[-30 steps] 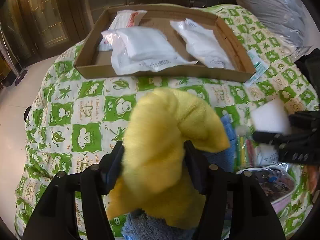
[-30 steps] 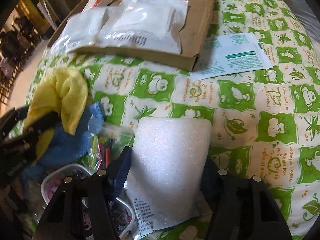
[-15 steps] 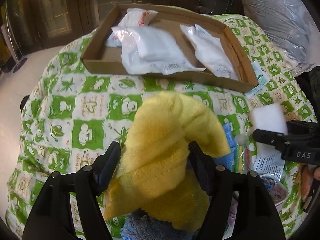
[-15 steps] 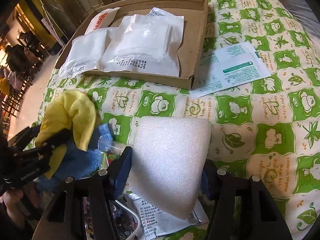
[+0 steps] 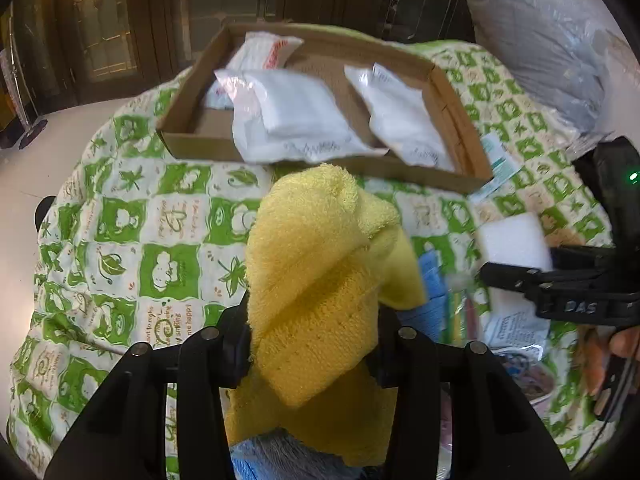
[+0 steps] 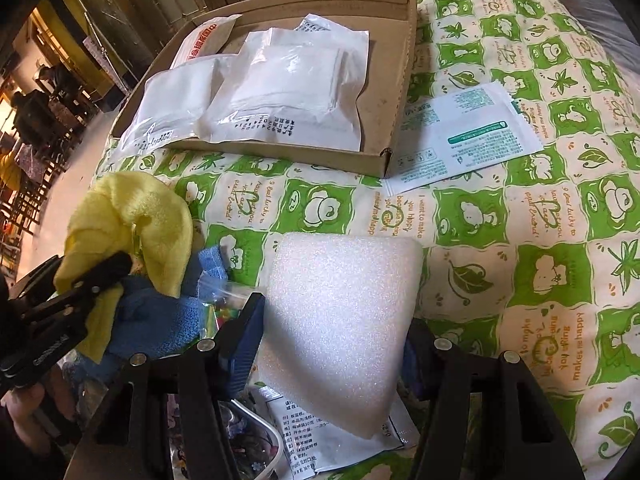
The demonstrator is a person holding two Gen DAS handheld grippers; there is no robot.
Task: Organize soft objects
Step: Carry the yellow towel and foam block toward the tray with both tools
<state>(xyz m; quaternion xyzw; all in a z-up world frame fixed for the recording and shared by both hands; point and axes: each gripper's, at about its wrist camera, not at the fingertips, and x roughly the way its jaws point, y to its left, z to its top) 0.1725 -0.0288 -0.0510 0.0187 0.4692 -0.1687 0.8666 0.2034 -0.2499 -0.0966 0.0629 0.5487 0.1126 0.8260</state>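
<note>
Since 1.0 s ago: both loads have risen off the pile and the cardboard tray (image 5: 460, 120) sits closer and more centred in the left wrist view. Judgement: transport phase under way, both items headed for the tray.

Left gripper (image 5: 312, 344): jaws clamped on the yellow towel (image 5: 320, 272), which bunches up above them and droops below. It hangs over the green-patterned bed cover (image 5: 132, 240), short of the tray's near wall.

Right gripper (image 6: 336, 344): jaws clamped on the white foam block (image 6: 340, 312), squeezed narrower at the grip, held above the clutter at the bed's near edge.

Tray already holds 3 white plastic packets (image 6: 292, 92); a printed leaflet (image 6: 460, 136) lies just beside its corner.

Unclear: blue cloth (image 6: 160, 320) under the towel is mostly covered. Left view is motion-blurred. The container at the bottom edge is cut off, contents unreadable.
</note>
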